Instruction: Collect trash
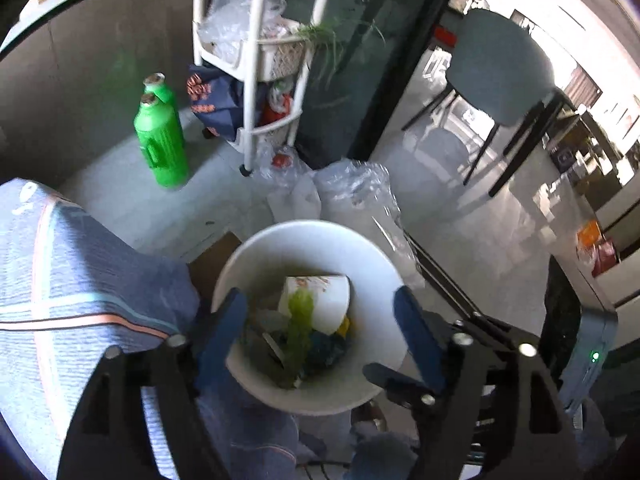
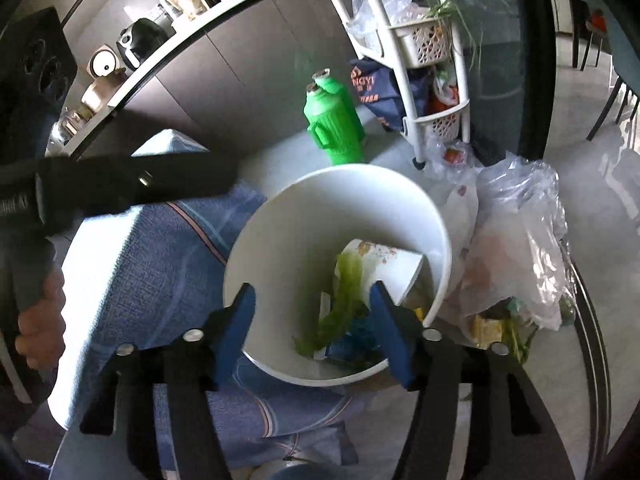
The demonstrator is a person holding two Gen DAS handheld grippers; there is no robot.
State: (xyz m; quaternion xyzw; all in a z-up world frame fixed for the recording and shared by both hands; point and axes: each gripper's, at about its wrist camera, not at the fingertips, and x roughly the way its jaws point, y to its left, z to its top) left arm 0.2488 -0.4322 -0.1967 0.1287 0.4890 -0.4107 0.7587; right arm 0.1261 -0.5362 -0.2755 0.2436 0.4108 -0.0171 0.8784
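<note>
Both grippers angled steeply down over the white bin (image 1: 256, 256), looking into its mouth. Left gripper (image 1: 320, 320): blue-padded fingers spread wide either side of the bin opening, nothing between the pads, black frame below. Right gripper (image 2: 312, 316): also spread, somewhat narrower, pads empty, tips hovering over the near rim of the bin (image 2: 400, 188). In the right wrist view, the left tool's black body crosses the upper left, and a hand (image 2: 40, 320) wraps its handle at the left edge. The bin is round, smooth, glossy plastic, sitting on pale glossy floor tile. Trash is inside: a paper cup (image 1: 320, 300) lying on its side with a printed pattern, a limp green leafy scrap (image 2: 344, 296) draped over it, blue and yellow crumpled wrappers at the bottom. Blue ribbed knit fabric with pink and white stripes (image 2: 160, 272) bulges just left of the bin. Crinkled clear plastic bags (image 2: 516, 240) lie on the right side, touching the bin wall. Two bright green ridged plastic bottles (image 1: 160, 140) stand upright behind, near a white lattice-basket rack (image 1: 256, 60). Grey chair (image 1: 500, 68) stands well apart.
</note>
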